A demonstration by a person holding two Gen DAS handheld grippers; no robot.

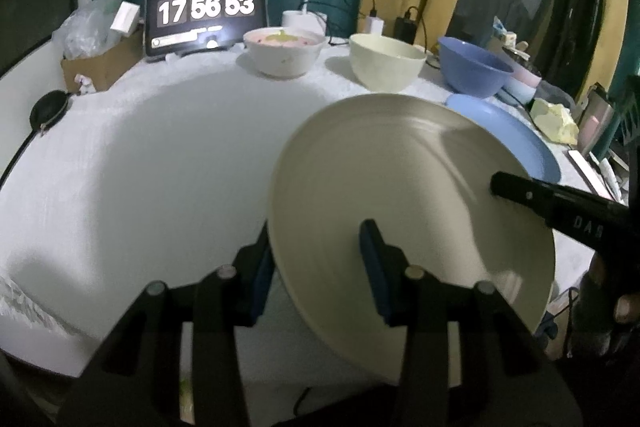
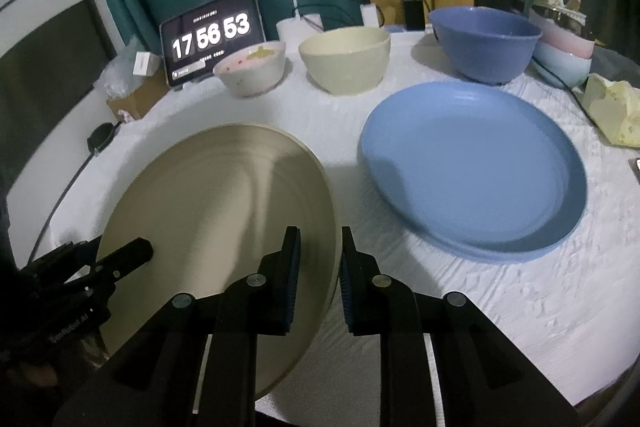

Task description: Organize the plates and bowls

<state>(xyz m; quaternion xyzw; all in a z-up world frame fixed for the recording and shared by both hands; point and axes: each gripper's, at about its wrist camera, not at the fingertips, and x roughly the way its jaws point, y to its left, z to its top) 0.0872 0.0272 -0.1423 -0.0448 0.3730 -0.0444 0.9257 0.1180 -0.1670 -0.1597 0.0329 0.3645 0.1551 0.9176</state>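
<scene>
Straddling the beige plate (image 2: 224,211) rim, right gripper (image 2: 319,267) beside blue plate (image 2: 476,171).

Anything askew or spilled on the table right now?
Only the beige plate: it is tilted off the white cloth, gripped at opposite rims by both hand-held grippers, left and right. No spill visible.

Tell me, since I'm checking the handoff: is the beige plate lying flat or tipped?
Tipped. The beige plate stands raised off the white cloth, its rim between the fingers of both the left gripper and right gripper.
</scene>
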